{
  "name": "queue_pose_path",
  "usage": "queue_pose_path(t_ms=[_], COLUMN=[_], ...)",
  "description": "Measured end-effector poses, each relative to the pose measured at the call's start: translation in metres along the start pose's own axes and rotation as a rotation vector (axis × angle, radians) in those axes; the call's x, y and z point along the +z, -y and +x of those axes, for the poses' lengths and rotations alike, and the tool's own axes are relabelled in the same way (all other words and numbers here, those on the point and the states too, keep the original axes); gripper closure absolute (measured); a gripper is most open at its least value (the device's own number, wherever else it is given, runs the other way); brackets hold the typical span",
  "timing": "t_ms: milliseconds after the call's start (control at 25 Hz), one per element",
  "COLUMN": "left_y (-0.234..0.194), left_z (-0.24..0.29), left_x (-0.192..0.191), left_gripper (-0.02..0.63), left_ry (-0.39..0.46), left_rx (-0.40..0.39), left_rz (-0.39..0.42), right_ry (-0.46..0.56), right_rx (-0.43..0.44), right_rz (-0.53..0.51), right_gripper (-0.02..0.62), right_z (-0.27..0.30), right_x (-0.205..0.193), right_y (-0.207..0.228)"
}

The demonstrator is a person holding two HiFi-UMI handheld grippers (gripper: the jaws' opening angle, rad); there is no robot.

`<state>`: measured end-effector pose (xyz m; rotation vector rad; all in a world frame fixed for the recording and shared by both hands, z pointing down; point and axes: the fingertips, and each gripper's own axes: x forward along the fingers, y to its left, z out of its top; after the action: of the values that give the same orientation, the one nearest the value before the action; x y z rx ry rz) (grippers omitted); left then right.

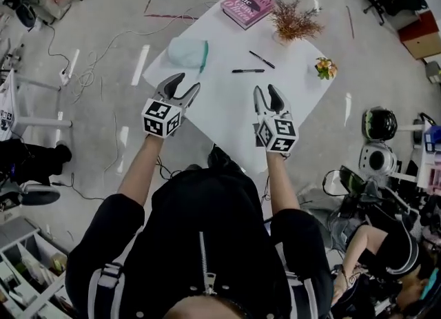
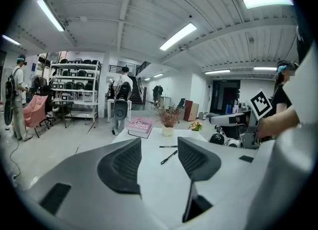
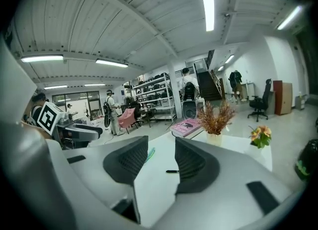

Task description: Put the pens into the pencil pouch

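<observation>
Two black pens lie on the white table (image 1: 227,107): one (image 1: 262,59) slanted, the other (image 1: 248,71) level in front of it. A pale teal pencil pouch (image 1: 187,52) rests at the table's left corner. My left gripper (image 1: 188,82) hovers open over the table's near left edge, just short of the pouch. My right gripper (image 1: 267,90) is open too, nearer than the pens. Neither holds anything. The left gripper view shows both pens (image 2: 169,156) (image 2: 168,146) beyond the open left gripper (image 2: 159,142). Between the parted jaws of the right gripper (image 3: 161,147), one pen (image 3: 171,171) and the pouch's edge (image 3: 150,153) show.
At the table's far corner lies a pink book (image 1: 247,6), with a dried plant in a pot (image 1: 295,23) beside it. A small flower pot (image 1: 324,68) stands at the right corner. Cables, chairs and helmets surround the table; people stand by shelves (image 2: 74,87).
</observation>
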<state>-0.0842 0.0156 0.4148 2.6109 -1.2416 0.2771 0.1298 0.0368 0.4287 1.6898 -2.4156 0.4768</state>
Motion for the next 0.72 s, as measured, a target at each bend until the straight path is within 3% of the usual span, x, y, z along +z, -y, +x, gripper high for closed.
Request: queue_pose_path(t_ms=[200,720], left_y=[-0.014,-0.047], left_z=[0.031,0.07], left_x=[0.008,-0.002], left_gripper=[0.371,0.373], left_ry=[-0.014,-0.054], left_rx=[0.033,0.058], left_rz=[0.005,-0.015], right_ry=[-0.015,-0.053], right_rx=[0.022,0.039], right_rz=[0.0,-0.012], right_gripper=[0.433,0.433], right_z=[0.034,0.073], right_x=[0.004,0.0], right_y=[0.03,0.046])
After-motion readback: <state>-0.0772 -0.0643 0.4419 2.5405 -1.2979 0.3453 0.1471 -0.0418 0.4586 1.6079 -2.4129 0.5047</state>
